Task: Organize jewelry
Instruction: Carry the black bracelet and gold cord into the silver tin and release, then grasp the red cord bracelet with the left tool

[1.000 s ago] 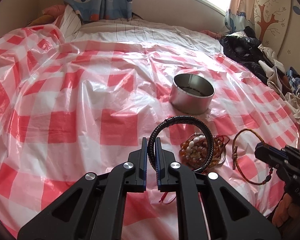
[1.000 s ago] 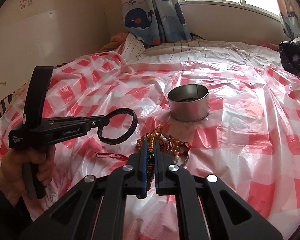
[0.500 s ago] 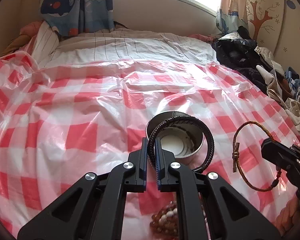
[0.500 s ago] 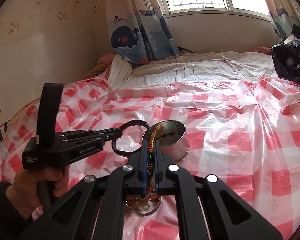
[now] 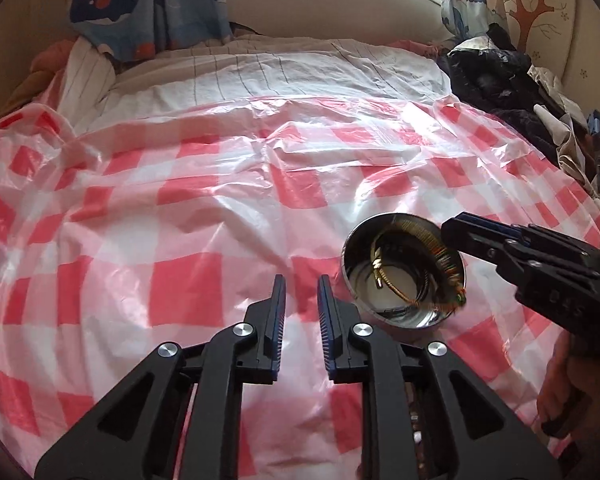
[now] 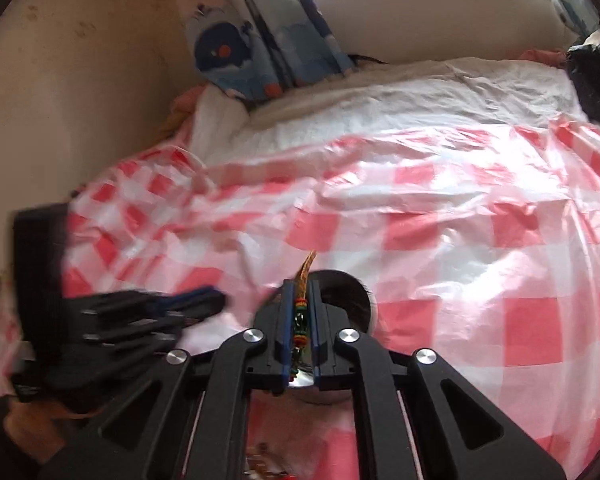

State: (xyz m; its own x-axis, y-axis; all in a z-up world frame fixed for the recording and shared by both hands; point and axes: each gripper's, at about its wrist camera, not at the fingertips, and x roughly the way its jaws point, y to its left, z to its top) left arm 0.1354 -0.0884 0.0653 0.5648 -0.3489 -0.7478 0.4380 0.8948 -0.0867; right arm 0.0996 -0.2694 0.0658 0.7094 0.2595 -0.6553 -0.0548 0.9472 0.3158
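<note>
The round metal tin (image 5: 404, 276) sits on the red-checked plastic sheet (image 5: 180, 220) covering the bed. Left of the tin, the left gripper (image 5: 301, 304) hovers with its fingers narrowly parted and nothing between them. The right gripper (image 6: 300, 312), above the tin's rim, pinches a brown cord bracelet (image 6: 300, 320) with coloured beads, whose loop hangs into the tin.
</note>
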